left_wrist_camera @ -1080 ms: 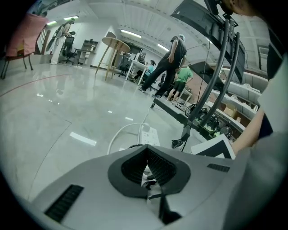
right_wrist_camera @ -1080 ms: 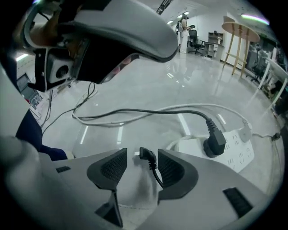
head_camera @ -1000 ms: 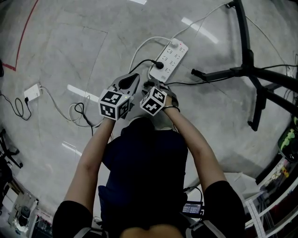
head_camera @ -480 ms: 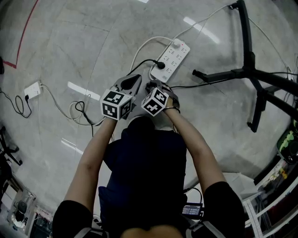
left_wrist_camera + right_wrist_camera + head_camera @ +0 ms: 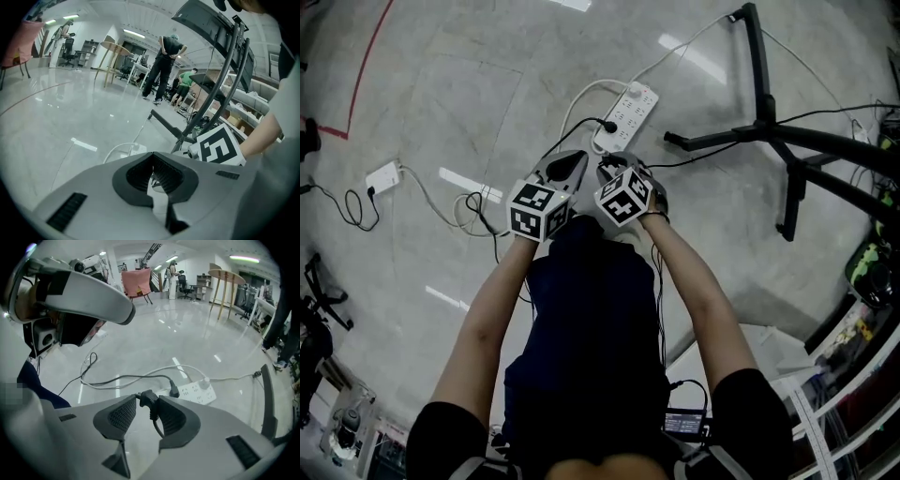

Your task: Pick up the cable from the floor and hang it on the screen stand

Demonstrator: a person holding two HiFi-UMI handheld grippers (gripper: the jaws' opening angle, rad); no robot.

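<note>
One firm hold: the right hand-held gripper (image 5: 147,397), jaws just closing, pinches the cable's (image 5: 157,427) rigid plug (image 5: 146,400). The left hand-held gripper (image 5: 153,153) is pressed together; the rest looks light, limp.

This is a big open-plan lab or office. A glossy grey polished floor (image 5: 56,108) runs under long ceiling strip lights (image 5: 135,33). Behind the black metal screen stand (image 5: 761,89), people (image 5: 166,56) are standing. Far to its left are a round wooden high table (image 5: 114,47) and black office chairs (image 5: 68,47). A white power strip (image 5: 626,114) lies beside its base.
</note>
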